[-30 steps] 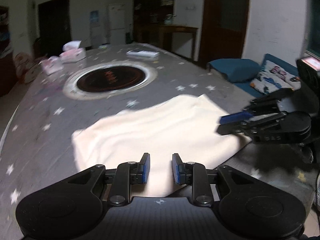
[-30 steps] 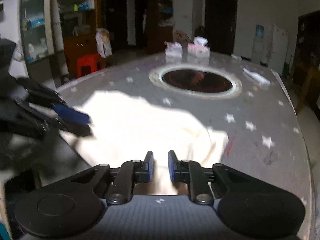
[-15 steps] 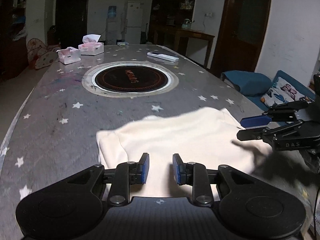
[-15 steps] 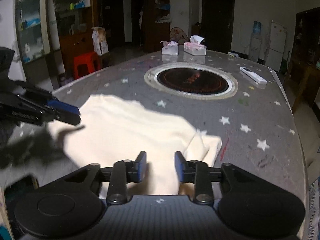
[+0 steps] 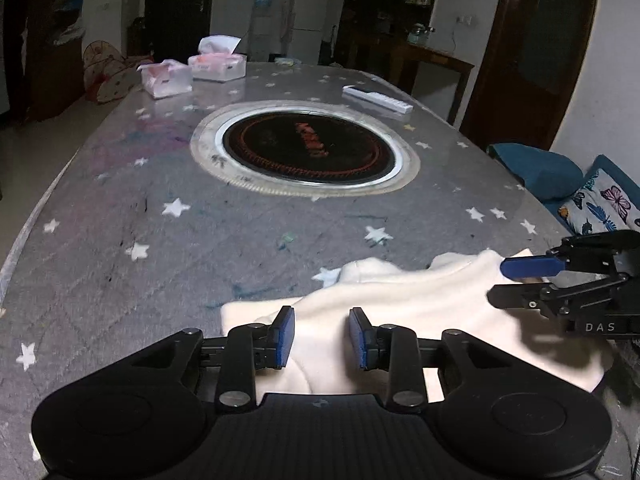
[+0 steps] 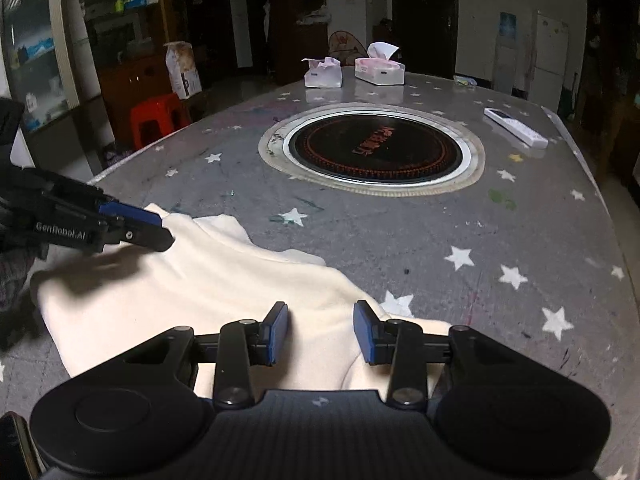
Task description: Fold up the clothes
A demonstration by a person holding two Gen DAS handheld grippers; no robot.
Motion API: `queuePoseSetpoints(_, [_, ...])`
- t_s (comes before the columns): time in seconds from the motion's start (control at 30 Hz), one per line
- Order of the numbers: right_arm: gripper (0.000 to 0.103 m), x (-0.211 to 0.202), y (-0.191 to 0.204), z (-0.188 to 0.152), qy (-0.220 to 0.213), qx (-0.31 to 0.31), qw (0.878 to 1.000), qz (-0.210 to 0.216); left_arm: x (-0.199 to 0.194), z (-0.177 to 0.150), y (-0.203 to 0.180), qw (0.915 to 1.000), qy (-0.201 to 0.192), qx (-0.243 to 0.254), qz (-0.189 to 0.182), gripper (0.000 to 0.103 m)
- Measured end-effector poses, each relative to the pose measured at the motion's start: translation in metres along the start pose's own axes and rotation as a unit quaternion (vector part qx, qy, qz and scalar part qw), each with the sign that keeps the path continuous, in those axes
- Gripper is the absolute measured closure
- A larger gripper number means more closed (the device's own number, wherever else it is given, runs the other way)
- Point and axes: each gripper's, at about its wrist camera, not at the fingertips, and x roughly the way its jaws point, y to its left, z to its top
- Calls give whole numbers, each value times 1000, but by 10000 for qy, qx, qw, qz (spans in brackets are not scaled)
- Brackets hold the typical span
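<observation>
both grippers have drawn back toward the near edge of the table since half a second ago, and the cream garment [image 5: 400, 304] now shows as a smaller, more bunched patch in the left wrist view, with more starred grey tablecloth [image 5: 160, 248] bare beyond it.

the left gripper [image 5: 322, 336] hovers with its blue pads spread and nothing between them; cloth lies below the gap. the right gripper [image 6: 322, 330] is likewise parted wide and holds nothing, the garment under it.

the garment lies at the near end of the table, short of the round inset hotplate [image 6: 374, 148], rumpled, with a rolled edge toward the far side and layers that seem doubled over. as a judgement, the step in hand is a release or a re-grip between folds. whether this is a loose heap waiting to be spread or a piece already folded over and just let go, these views do not settle. any next grasp calls for closing on a single clear edge, not a bunch of layers.

the right wrist view shows the garment's broad smooth face and the left gripper's fingers [image 6: 132, 216] resting at its far corner; the left wrist view shows instead the humped far edge, and a blue cushion [image 5: 540, 172] beside the table. both show the tissue boxes [image 6: 380, 70] and remote [image 6: 516, 132].
</observation>
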Motion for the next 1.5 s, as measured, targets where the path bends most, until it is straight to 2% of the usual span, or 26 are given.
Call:
queuePoseSetpoints(0.17, [67,-1,8,12,-156,32,9997,199,6,7,-10,10000,-36,70,-10,69])
queuePoseSetpoints(0.37, [61,21,13,15,57,-80,9999,74,17,11,-14,9998,87,130,129,62])
queuePoseSetpoints(0.5, [60,11,16,17,20,-129,9999,87,9,11,-18,9998,40,140,146,62])
queuePoseSetpoints(0.53, [57,7,17,17,-10,-151,9998,101,5,9,-20,9997,9,158,173,62])
queuePoseSetpoints(0.7, [55,-17,32,6,-17,-356,9992,198,-25,-7,-32,9985,-215,437,237,62])
queuePoseSetpoints(0.87, [54,-42,49,-17,-77,-618,9979,163,-48,-33,-43,9975,-268,618,214,62])
queuePoseSetpoints(0.97, [54,-54,59,-32,-165,-682,9975,71,-52,-48,-47,9974,-219,648,211,62])
queuePoseSetpoints(1.07, [54,-54,63,-43,-66,-763,9971,-22,-50,-58,-46,9975,-167,630,267,62])
queuePoseSetpoints(1.5, [53,-62,59,-48,-84,-568,9983,-50,-63,-61,-45,9985,-213,423,266,61])
